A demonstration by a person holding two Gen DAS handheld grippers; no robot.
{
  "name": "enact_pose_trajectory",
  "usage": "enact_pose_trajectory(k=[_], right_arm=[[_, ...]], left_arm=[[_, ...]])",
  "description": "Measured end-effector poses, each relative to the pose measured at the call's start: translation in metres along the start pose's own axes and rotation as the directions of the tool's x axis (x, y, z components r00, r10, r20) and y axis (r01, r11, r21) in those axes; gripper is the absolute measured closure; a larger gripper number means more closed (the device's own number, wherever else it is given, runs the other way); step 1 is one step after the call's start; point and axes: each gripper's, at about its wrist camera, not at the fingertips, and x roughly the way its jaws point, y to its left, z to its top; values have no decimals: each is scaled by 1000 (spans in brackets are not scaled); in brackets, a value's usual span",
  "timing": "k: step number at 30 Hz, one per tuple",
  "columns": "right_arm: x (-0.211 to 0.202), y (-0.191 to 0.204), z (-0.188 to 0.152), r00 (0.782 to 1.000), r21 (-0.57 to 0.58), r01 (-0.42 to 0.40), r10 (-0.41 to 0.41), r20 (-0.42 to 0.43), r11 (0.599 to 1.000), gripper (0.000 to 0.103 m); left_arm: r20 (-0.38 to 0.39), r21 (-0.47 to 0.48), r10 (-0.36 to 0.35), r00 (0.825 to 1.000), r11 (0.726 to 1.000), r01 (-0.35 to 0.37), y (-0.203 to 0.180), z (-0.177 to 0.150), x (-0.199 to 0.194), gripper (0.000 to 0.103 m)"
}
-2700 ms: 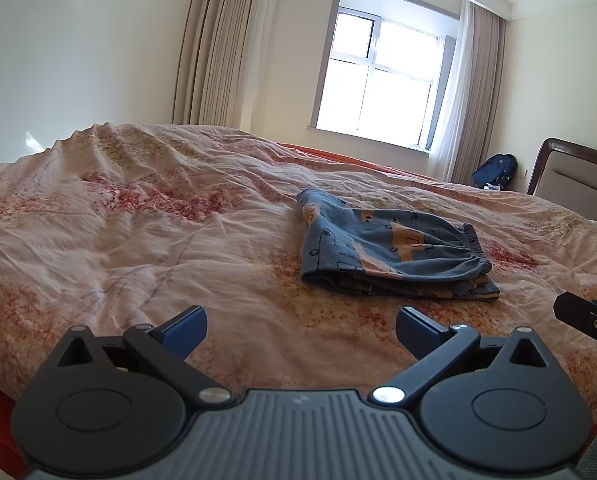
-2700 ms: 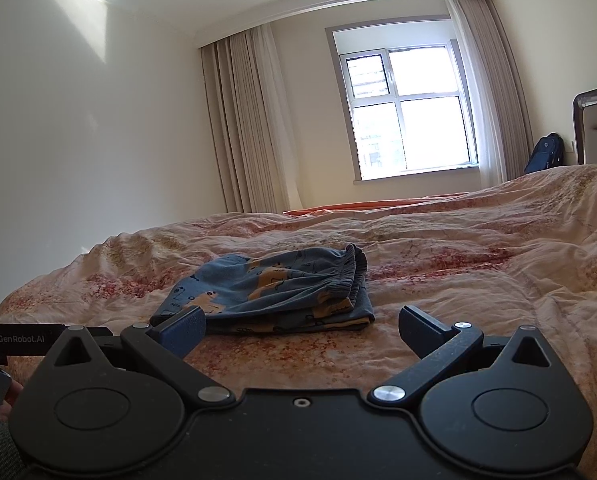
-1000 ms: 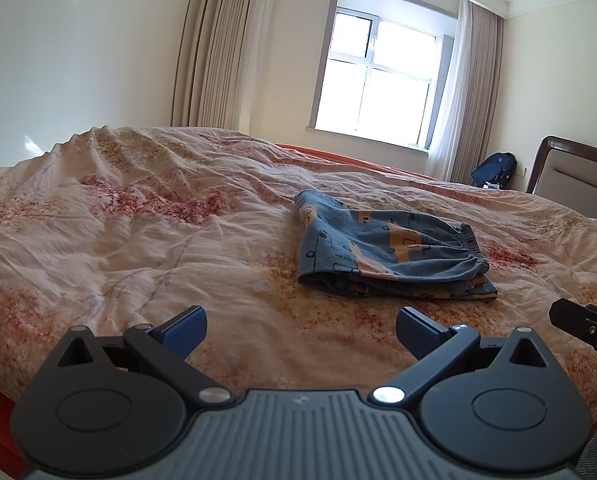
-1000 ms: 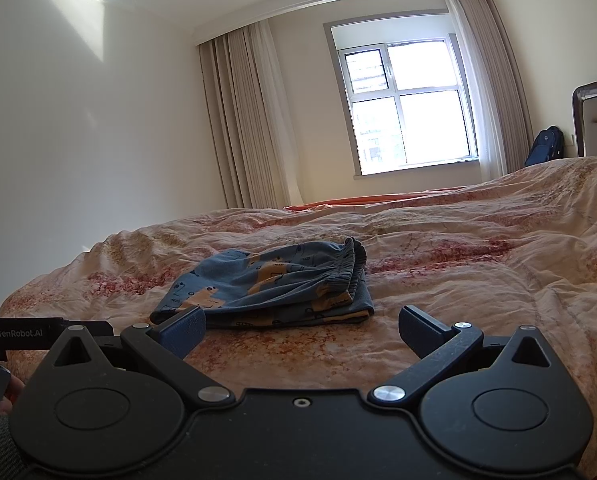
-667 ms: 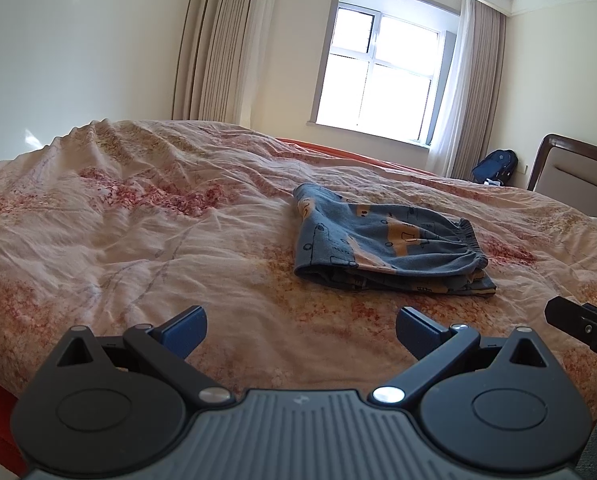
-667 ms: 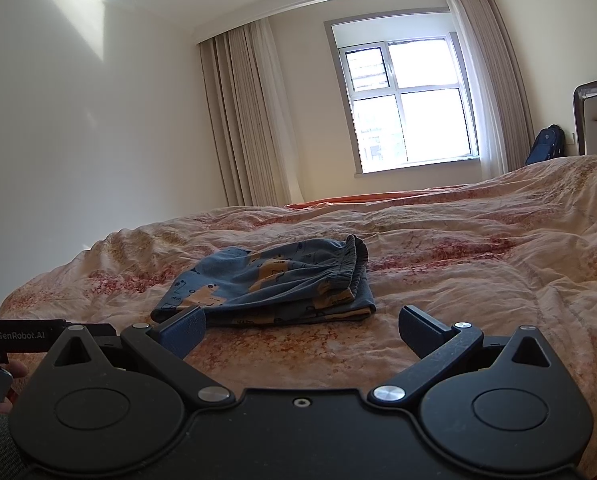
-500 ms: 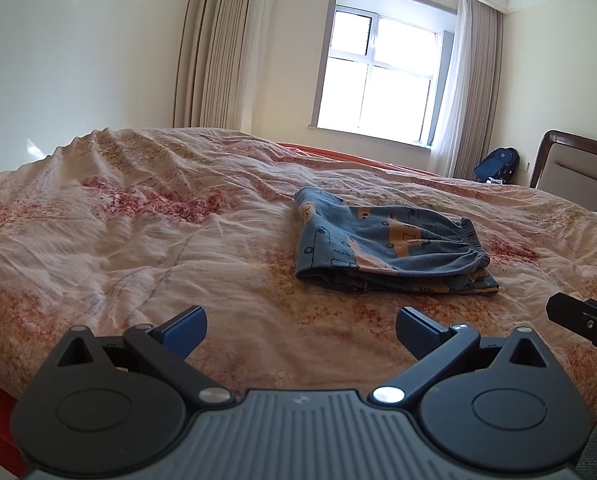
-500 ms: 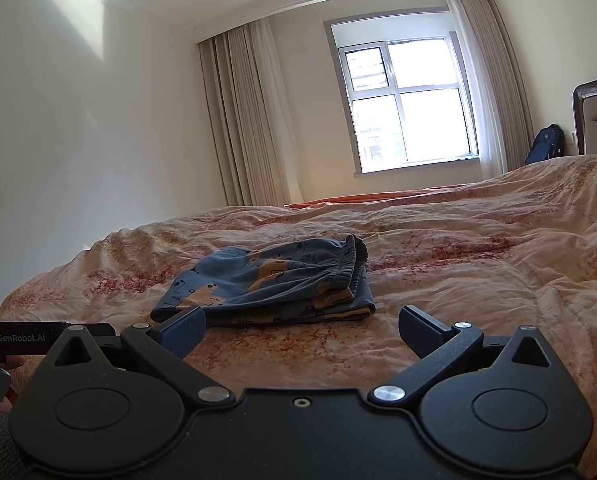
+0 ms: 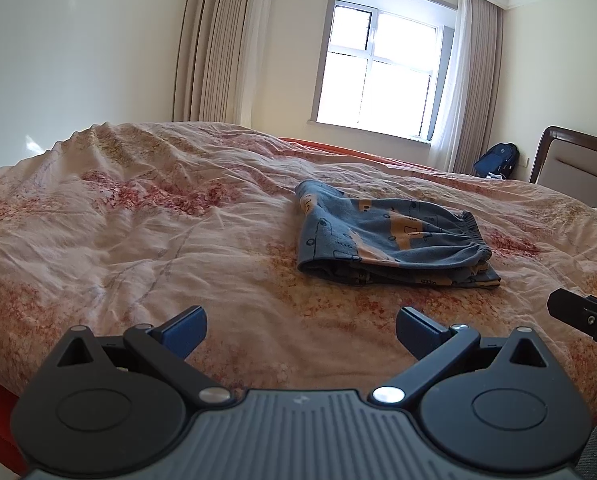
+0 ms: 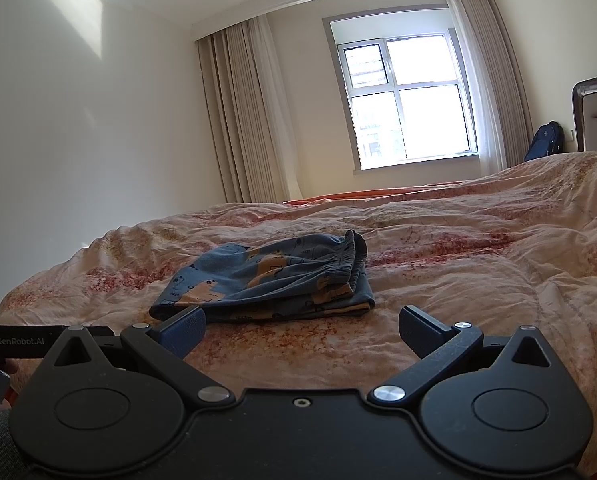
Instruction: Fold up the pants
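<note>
The pants (image 9: 386, 236), blue with orange print, lie folded into a compact stack on the floral quilt (image 9: 146, 240). Seen from the left gripper (image 9: 300, 326), they rest ahead of it and toward its right finger, well clear of both blue fingertips (image 9: 186, 326). Seen from the right gripper (image 10: 300, 326), the same pants (image 10: 270, 276) lie ahead and toward its left finger; the near folded edge sits just beyond that fingertip, and contact cannot be confirmed from this angle.

Left gripper: jaws spread wide, nothing between them. Right gripper: jaws spread wide, nothing between them. Both hover low over the quilt at the near side of the bed.

The gathered waistband lies at the end of the stack farther from the left gripper, on its right side.

View differences: the left wrist view shows part of the right gripper's body at its right edge, beside the pants' near corner. The right wrist view shows a black bar marked "GenRobot.AI" (image 10: 18, 340) at its left edge. Both views show the window (image 10: 408, 108), the curtains (image 10: 246, 120), a blue backpack (image 9: 496, 160) and a headboard (image 9: 574, 168) beyond the bed.
</note>
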Motion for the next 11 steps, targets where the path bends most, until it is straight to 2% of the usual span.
enact_pose_trajectory(k=[11], right_arm=[[1, -2, -1, 1000, 5, 0, 0, -5, 1000, 0]], left_arm=[[-14, 3, 4, 1000, 1000, -4, 0, -2, 2, 0]])
